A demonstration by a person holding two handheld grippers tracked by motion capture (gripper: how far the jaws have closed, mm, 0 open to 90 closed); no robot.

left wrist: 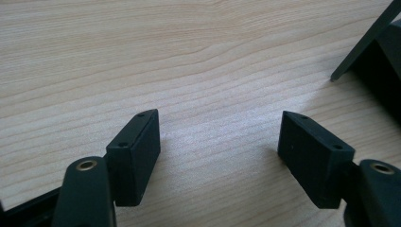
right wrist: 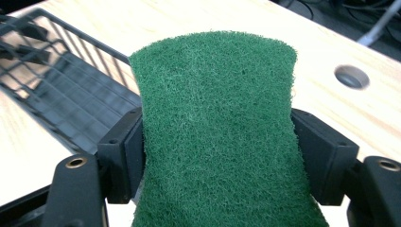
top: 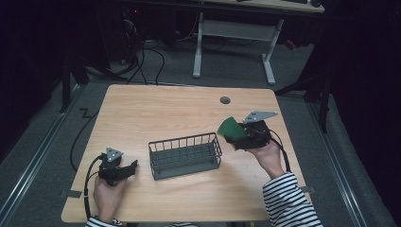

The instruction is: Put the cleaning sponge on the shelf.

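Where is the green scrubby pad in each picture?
High view: the green pad is right of middle, held in the right gripper, just past the wire basket.
Right gripper view: it is in the middle, pinched between the jaws.
Left gripper view: bare table.
Shared landmark: the basket.

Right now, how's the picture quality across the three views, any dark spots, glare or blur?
High view: the table is evenly lit, the room around it nearly black. Left gripper view: a pale sheen on the wood between the open left claw, grain sharp. Right gripper view: the green scouring pad is crisp in the right claw; the wire basket behind looks soft.
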